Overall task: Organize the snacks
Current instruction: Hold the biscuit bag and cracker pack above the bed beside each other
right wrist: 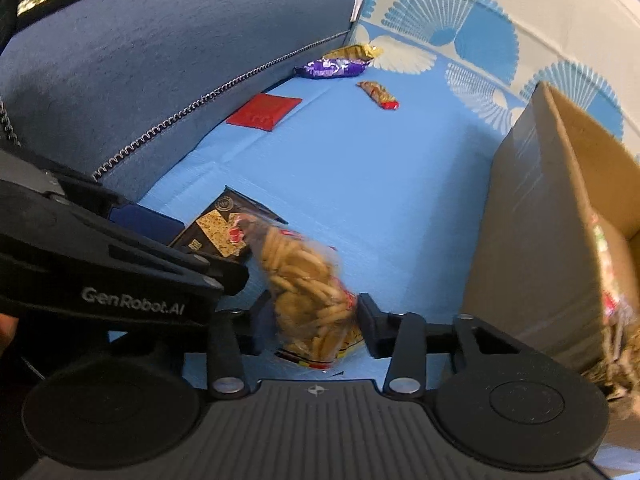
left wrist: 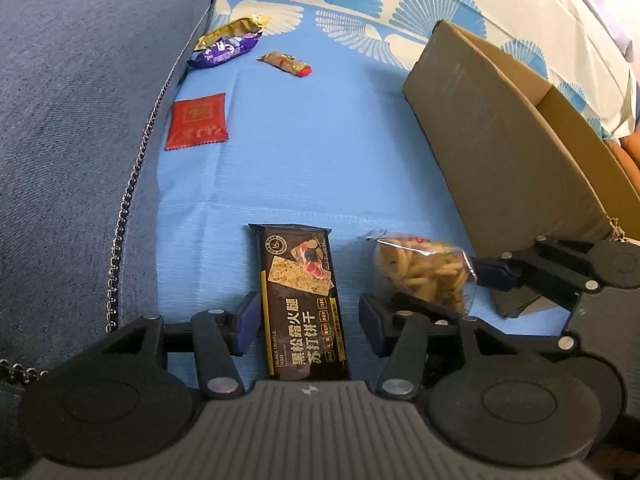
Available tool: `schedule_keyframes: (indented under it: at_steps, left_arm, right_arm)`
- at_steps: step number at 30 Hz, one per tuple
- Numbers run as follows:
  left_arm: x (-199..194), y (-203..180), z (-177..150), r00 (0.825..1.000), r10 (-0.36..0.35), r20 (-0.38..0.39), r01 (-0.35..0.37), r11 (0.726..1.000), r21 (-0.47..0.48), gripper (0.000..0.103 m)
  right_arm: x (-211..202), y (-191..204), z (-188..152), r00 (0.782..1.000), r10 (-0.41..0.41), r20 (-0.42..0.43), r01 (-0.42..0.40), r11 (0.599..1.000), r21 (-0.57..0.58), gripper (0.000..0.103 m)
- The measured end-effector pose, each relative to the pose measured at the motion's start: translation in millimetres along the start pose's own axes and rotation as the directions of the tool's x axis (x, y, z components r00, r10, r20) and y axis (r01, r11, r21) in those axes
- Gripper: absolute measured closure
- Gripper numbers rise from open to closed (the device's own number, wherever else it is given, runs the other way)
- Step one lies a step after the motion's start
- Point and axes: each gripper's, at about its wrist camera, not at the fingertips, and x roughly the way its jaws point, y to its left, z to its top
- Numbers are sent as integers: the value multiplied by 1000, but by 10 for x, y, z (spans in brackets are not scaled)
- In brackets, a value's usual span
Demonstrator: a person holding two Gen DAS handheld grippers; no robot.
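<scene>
Two tools: left tool (left wrist: 308, 324) open astride cracker pack (left wrist: 302, 304), right tool (right wrist: 314, 320) gripping snack bag (right wrist: 308, 292).

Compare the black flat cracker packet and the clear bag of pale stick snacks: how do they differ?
The black flat cracker packet is opaque, with printed pictures and writing; the clear bag of pale stick snacks shows its contents. The packet is thin and rectangular; the bag is bulging and irregular. The packet lies between the open pads of the left gripper, untouched; the right gripper pinches the bag. Both are near the cardboard box.
</scene>
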Motion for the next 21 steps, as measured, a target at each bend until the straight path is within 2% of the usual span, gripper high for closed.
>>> schedule_keyframes:
  at_steps: [5, 7, 9, 15, 21]
  left_arm:
    - [60, 22, 10, 999, 16, -29, -16, 1000, -8, 45]
    - [73, 4, 17, 999, 33, -30, -33, 999, 0, 48]
    - [65, -15, 11, 998, 57, -19, -57, 998, 5, 61]
    - [-37, 35, 5, 997, 73, 36, -72, 997, -36, 62]
    - [26, 84, 38, 999, 42, -17, -43, 997, -58, 62]
  right_arm:
    - [17, 0, -1, 1000, -20, -9, 20, 1000, -8, 60]
    - [19, 14, -7, 1000, -23, -8, 23, 1000, -15, 60]
    - [26, 21, -7, 1000, -25, -6, 25, 999, -20, 60]
    - [12, -10, -1, 1000, -31, 3, 31, 1000, 3, 60]
    - [42, -2, -17, 999, -32, -12, 32, 999, -6, 60]
